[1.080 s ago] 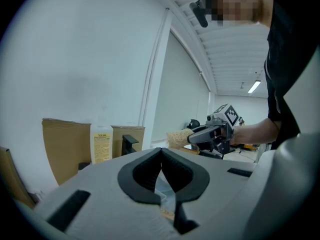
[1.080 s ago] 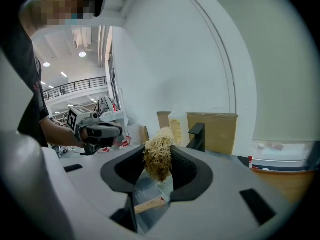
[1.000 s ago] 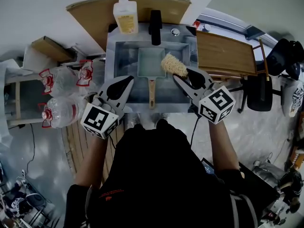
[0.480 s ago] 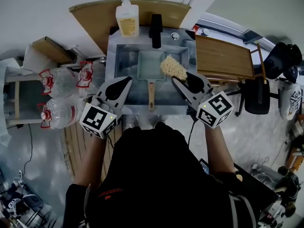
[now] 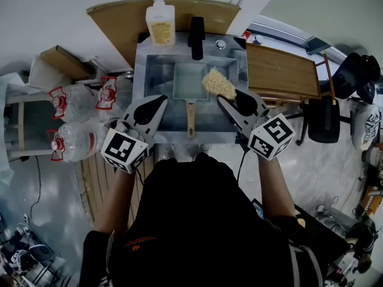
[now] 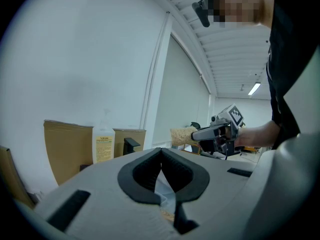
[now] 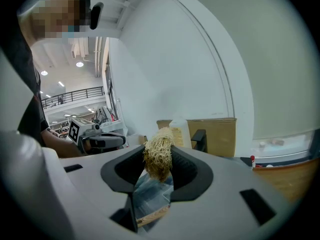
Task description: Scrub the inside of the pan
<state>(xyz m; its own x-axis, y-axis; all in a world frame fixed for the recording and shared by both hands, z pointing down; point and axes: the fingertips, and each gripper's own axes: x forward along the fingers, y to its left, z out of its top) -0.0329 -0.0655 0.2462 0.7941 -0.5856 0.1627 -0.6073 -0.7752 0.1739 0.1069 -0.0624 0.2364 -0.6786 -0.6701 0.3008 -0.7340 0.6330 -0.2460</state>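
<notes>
The rectangular pale-green pan [image 5: 189, 79] lay flat in the steel sink [image 5: 147, 70], its long axis running away from the person, pan body towards the wall and wooden handle [image 5: 191, 118] pointing back at the person across the sink's near edge. The right tool [image 5: 231, 98] was held above the right side of the sink, its 2 jaws pinching a straw-coloured fibrous scrubber [image 5: 218, 84] that projected over the pan's right rim; whether scrubber and pan touched could not be determined. In the right gripper view the scrubber sat squarely between the pads, with the pan and its handle visible below. The left tool [image 5: 159, 101] hovered over the sink's left front corner, clear of the pan, jaws pressed together at the tips with nothing between them. A black tap [image 5: 196, 36] stood at the back centre of the sink, over the pan's far end, and a soap bottle [image 5: 160, 21] with a yellow label stood to its left. A brown cardboard panel [image 5: 116, 17] leaned against the white wall behind. A wooden bench [image 5: 281, 70] adjoined the sink on the right, with a dark chair [image 5: 327, 116] beyond it. Plastic bottles [image 5: 76, 100] with red labels lay to the left. The floor [image 5: 54, 196] was grey and glossy.
</notes>
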